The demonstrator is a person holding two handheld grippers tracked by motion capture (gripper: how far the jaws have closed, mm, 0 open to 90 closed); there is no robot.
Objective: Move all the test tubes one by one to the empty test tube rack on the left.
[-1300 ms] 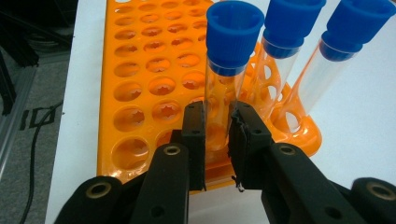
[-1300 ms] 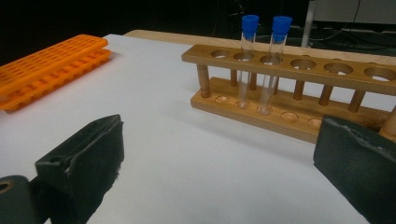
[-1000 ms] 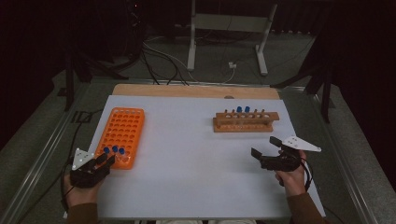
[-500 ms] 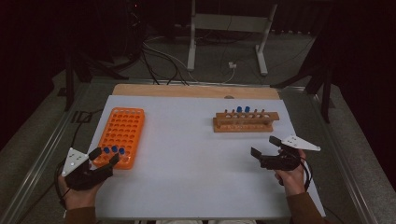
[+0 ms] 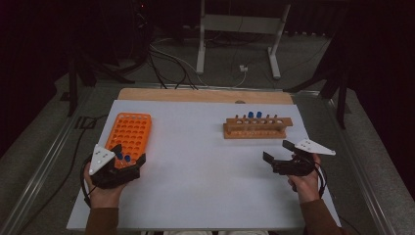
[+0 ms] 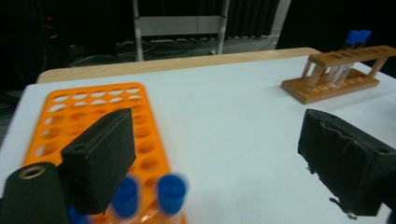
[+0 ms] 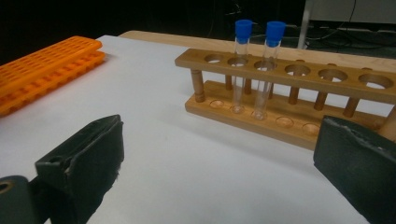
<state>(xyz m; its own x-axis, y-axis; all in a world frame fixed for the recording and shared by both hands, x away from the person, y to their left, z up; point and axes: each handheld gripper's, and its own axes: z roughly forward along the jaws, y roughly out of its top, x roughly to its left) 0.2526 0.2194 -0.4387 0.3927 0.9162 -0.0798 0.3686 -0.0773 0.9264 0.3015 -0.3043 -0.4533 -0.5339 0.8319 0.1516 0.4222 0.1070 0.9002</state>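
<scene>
An orange tube rack (image 5: pixel 132 133) lies at the left of the white table, with blue-capped tubes (image 5: pixel 122 157) standing in its near end. My left gripper (image 5: pixel 129 154) hovers over that end. Its jaws have just been opening and stand wide apart, gripping nothing. In the left gripper view the blurred blue caps (image 6: pixel 172 191) sit low beside the left jaw, over the orange rack (image 6: pixel 93 119). My right gripper (image 5: pixel 276 151) is open and empty in front of a wooden rack (image 5: pixel 257 128). Two blue-capped tubes (image 7: pixel 243 65) stand in the wooden rack (image 7: pixel 289 88).
The white table top (image 5: pixel 205 166) ends in a wooden strip (image 5: pixel 205 95) at the far side. Metal rails (image 5: pixel 44 161) run along both sides. Cables and a stand's legs (image 5: pixel 235 44) lie on the floor beyond.
The left jaws, nearly shut at the orange rack's near end, have spread wide, and that hand has shifted and lifted a little. The blue-capped tubes stay in the rack. The right hand has kept still.
</scene>
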